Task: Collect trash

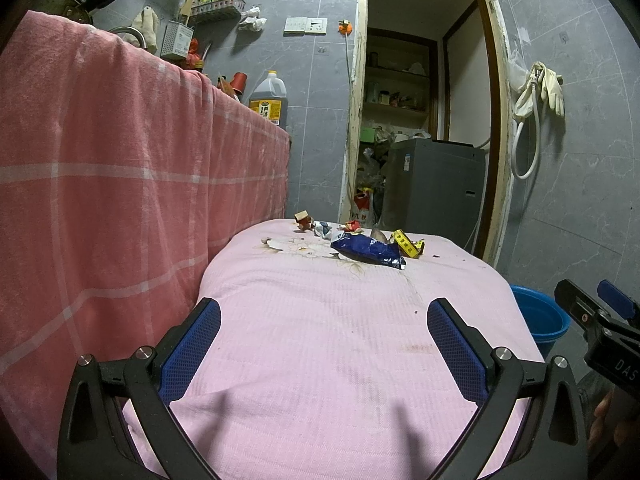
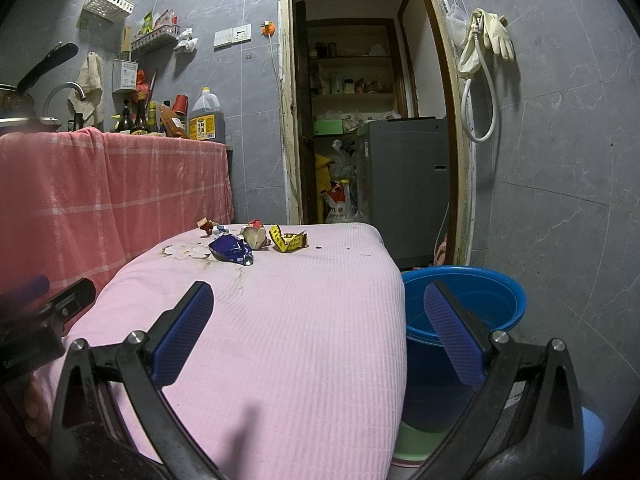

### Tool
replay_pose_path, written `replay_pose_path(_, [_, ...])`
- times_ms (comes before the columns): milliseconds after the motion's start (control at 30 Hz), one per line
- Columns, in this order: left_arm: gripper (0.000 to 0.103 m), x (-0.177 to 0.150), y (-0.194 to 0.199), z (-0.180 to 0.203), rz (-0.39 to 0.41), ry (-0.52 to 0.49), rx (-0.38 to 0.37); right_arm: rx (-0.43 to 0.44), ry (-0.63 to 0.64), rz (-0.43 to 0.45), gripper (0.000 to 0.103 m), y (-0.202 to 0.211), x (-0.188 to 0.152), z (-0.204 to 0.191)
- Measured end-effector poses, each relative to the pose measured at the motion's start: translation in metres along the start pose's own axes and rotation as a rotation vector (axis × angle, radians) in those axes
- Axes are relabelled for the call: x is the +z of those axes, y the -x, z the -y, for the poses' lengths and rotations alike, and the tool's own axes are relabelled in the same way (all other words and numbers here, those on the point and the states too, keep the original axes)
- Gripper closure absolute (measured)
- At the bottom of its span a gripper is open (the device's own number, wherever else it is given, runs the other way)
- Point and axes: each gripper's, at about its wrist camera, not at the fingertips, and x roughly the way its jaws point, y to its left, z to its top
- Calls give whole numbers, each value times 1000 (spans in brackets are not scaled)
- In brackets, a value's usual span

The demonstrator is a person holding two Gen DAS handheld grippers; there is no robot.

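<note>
Both hand-held grippers (image 1: 324, 344) (image 2: 318, 336) gape, trash (image 1: 366, 246) far ahead

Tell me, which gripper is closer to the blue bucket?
Right. The right gripper hangs over the table edge just beside the blue bucket; the left gripper sits farther left over the pink cloth.

Oil jug (image 2: 205, 119) on counter; rubber gloves (image 2: 497, 35) hang, perhaps hooked.
</note>
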Motion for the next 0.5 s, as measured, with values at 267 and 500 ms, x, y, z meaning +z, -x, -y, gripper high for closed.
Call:
replay_pose_path(267, [2,0,1,0,5,4,8,-5,-5,2,0,0,1,-1])
replay_pose_path(500, [2,6,-1,1,24,1,22,23,-28,10,0,-2,9,3])
